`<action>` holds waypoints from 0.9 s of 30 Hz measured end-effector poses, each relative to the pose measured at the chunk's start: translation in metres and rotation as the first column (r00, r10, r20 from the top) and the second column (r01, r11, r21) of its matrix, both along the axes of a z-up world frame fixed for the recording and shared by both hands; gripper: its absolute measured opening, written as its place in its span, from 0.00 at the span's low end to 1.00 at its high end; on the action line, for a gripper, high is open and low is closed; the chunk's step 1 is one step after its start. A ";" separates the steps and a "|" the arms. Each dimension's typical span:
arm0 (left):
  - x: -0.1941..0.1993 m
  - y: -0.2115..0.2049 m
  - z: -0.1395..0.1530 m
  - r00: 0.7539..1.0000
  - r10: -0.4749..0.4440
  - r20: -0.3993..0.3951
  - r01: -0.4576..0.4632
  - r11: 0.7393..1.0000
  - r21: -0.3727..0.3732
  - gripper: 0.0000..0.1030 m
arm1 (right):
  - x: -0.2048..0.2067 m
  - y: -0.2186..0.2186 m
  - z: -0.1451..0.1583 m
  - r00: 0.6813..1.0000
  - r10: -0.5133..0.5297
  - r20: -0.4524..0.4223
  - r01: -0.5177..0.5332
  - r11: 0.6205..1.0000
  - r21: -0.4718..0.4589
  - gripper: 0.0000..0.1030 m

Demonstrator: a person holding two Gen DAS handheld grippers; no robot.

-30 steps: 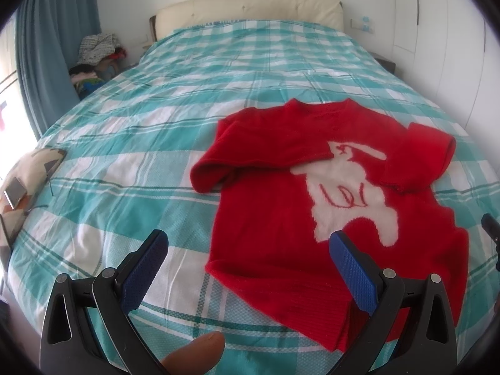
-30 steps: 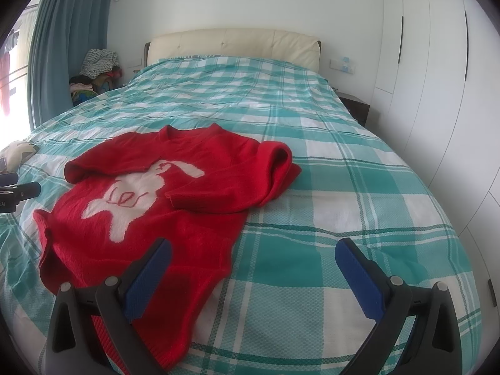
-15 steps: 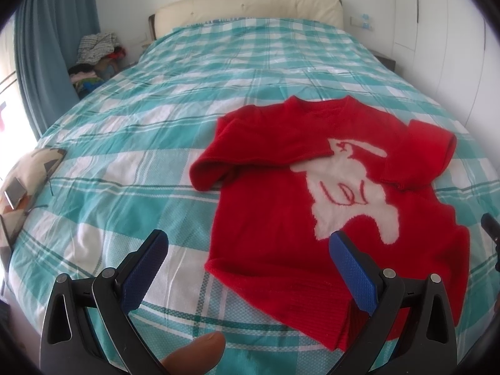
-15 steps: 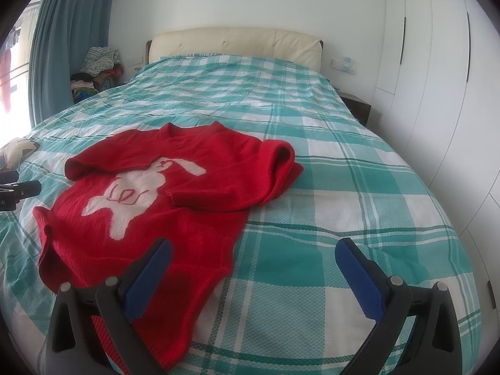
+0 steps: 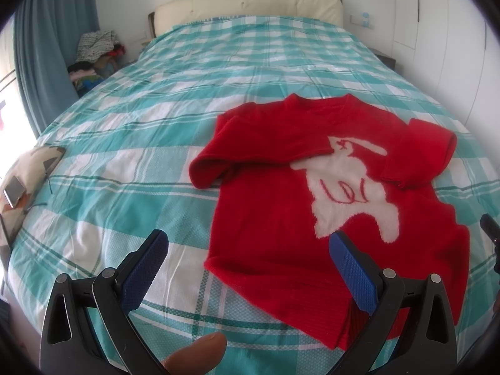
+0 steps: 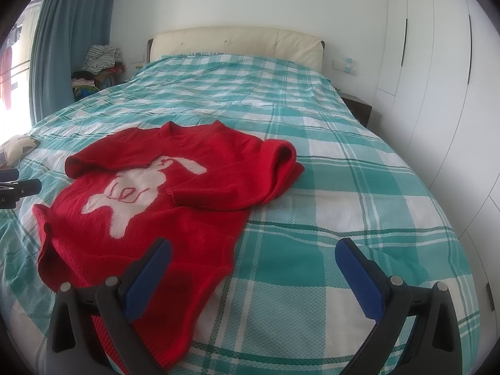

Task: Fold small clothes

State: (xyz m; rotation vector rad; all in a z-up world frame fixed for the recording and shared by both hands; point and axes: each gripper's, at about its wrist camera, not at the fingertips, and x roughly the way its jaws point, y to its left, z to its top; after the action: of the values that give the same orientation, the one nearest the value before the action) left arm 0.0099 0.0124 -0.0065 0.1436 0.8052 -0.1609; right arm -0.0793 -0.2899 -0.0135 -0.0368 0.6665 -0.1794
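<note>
Red sweater (image 5: 281, 218) lies flat on the bed (image 5: 156, 125), both sleeves folded in over the white bunny pic. Its bottom hem is hidden behind the left hand-held gripper (image 5: 247, 253) — jaws wide open, holding nothing. Right hand-held gripper (image 6: 253, 259) is open too. Only the left view shows a fingertip (image 5: 197, 351), cut off at the edge.

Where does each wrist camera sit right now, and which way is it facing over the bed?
Left wrist: above the bed's foot, behind the open left hand-held gripper, facing the headboard over the red sweater's left half; a fingertip shows.
Right wrist: behind the open right hand-held gripper, facing the headboard, sweater lower left, plaid bedspread ahead.
Shared: sweater, bedspread, headboard; each glimpses the other gripper at its edge.
</note>
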 end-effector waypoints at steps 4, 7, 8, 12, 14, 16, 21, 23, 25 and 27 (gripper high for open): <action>0.000 0.000 0.000 1.000 0.000 0.000 0.000 1.000 0.000 1.00 | 0.001 0.000 0.000 1.000 0.001 -0.001 -0.001 1.000 -0.001 1.00; 0.000 0.000 0.000 1.000 0.001 0.000 -0.001 1.000 0.000 1.00 | 0.001 0.000 0.000 1.000 0.000 -0.001 0.000 1.000 -0.001 1.00; 0.000 0.000 0.000 1.000 0.000 0.000 0.000 1.000 0.000 1.00 | 0.001 0.000 0.000 1.000 0.001 -0.002 -0.001 1.000 -0.001 1.00; 0.000 0.000 0.000 1.000 0.001 0.000 -0.001 1.000 0.000 1.00 | 0.000 0.001 0.001 1.000 0.001 -0.002 -0.001 1.000 -0.001 1.00; 0.000 0.000 0.000 1.000 0.001 -0.001 -0.001 1.000 0.001 1.00 | 0.000 0.001 0.001 1.000 0.001 -0.001 -0.001 1.000 -0.002 1.00; 0.000 -0.001 -0.001 1.000 0.000 -0.004 0.000 1.000 0.001 1.00 | 0.000 0.001 0.001 1.000 0.001 -0.002 -0.001 1.000 -0.002 1.00; 0.000 -0.002 -0.002 1.000 -0.001 -0.007 0.001 1.000 0.001 1.00 | 0.000 0.000 0.000 1.000 0.001 -0.005 -0.001 1.000 -0.002 1.00; 0.000 -0.002 -0.002 1.000 -0.001 -0.008 0.001 1.000 0.002 1.00 | 0.000 0.000 -0.001 1.000 0.002 -0.005 -0.002 1.000 -0.003 1.00; -0.001 -0.002 -0.003 1.000 -0.001 -0.009 0.001 1.000 0.002 1.00 | 0.000 0.000 -0.001 1.000 0.001 -0.005 -0.001 1.000 -0.002 1.00; 0.000 -0.002 -0.003 1.000 -0.001 -0.010 0.001 1.000 0.002 1.00 | 0.000 0.001 -0.001 1.000 0.001 -0.006 -0.001 1.000 -0.003 1.00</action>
State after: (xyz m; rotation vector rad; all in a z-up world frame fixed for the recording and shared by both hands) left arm 0.0095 0.0106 -0.0093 0.1451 0.8149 -0.1621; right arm -0.0796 -0.2893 -0.0144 -0.0403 0.6726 -0.1792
